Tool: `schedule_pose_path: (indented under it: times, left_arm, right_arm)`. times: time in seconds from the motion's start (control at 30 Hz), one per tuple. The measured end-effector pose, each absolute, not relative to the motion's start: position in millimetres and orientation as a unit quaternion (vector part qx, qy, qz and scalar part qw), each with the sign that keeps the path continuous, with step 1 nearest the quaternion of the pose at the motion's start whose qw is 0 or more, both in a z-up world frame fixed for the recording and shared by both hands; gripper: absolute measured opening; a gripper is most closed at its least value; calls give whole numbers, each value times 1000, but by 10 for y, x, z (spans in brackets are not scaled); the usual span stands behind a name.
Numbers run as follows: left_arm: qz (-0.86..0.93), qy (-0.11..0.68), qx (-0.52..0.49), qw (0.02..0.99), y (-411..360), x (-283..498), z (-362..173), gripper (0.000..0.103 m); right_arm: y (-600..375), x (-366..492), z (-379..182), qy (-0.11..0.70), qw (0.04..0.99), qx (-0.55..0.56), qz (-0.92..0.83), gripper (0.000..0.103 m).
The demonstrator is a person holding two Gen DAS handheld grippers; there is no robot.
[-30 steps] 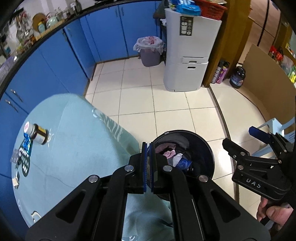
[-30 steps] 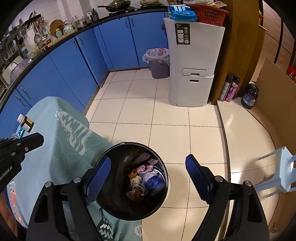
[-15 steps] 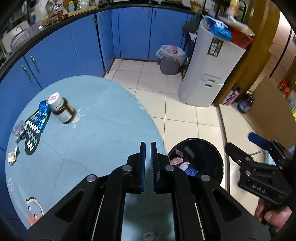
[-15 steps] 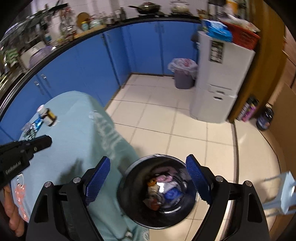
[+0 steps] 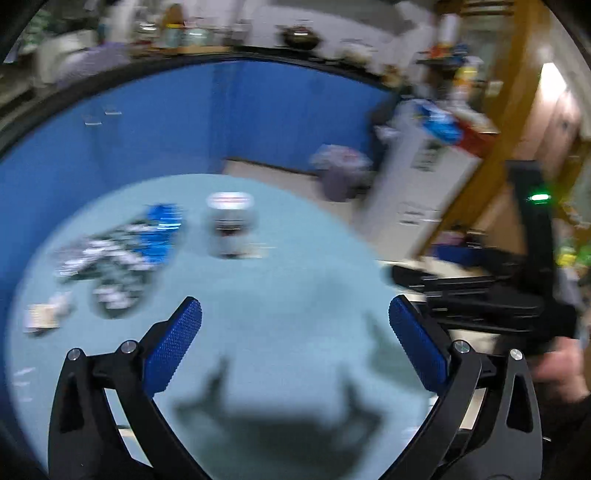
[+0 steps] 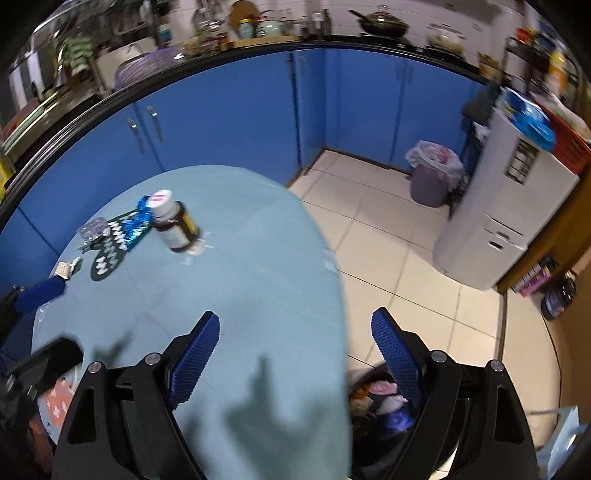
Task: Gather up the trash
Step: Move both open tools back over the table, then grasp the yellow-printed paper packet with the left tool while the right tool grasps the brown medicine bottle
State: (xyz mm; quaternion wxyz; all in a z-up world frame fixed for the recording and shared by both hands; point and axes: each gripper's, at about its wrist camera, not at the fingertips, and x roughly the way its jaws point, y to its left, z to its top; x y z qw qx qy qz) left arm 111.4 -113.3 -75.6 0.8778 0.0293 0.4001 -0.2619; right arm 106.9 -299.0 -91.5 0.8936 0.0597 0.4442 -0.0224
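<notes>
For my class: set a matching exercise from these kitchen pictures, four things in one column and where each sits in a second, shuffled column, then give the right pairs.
Things:
1. brown pill bottle
2. black trash bin
3. red basket
4. black wok

Places:
A. on the counter above the blue cabinets
B. on the floor beside the table
C. on top of the white appliance
D. on the light blue tablecloth

Pairs: 1-D, 2-B, 3-C, 4-A

Left wrist view is heavily motion-blurred; right wrist view is sharper. Fisheye bends the edges, and gripper shadows darken the tablecloth [image 6: 258,280].
</notes>
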Motion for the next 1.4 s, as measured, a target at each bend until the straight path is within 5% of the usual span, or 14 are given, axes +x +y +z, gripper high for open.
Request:
schedule_pose_path:
  times: [0.47, 1.1, 1.2, 1.33, 1.4]
  left_arm:
    - [4, 425, -13, 905, 610, 1988, -1334, 100]
    - [33, 474, -28, 879, 920, 2421, -1772, 95]
    - [34, 478, -25, 877, 940, 2418, -1795, 92]
    - [33, 477, -26, 878, 916, 2412, -1794, 87]
    - [34, 474, -27, 879, 927, 2371, -1770, 81]
  right_arm:
    - [-2000, 1977, -994, 446, 894, 10, 29, 82]
    - [-1824, 2483, -1330, 472, 881, -13, 35, 82]
    - [-1793, 2488, -1351, 474, 879, -16, 38, 76]
    - [-1776, 2477, -1397, 479, 877, -16, 41, 48]
    - [-1783, 2468, -1399, 480, 876, -13, 45, 44]
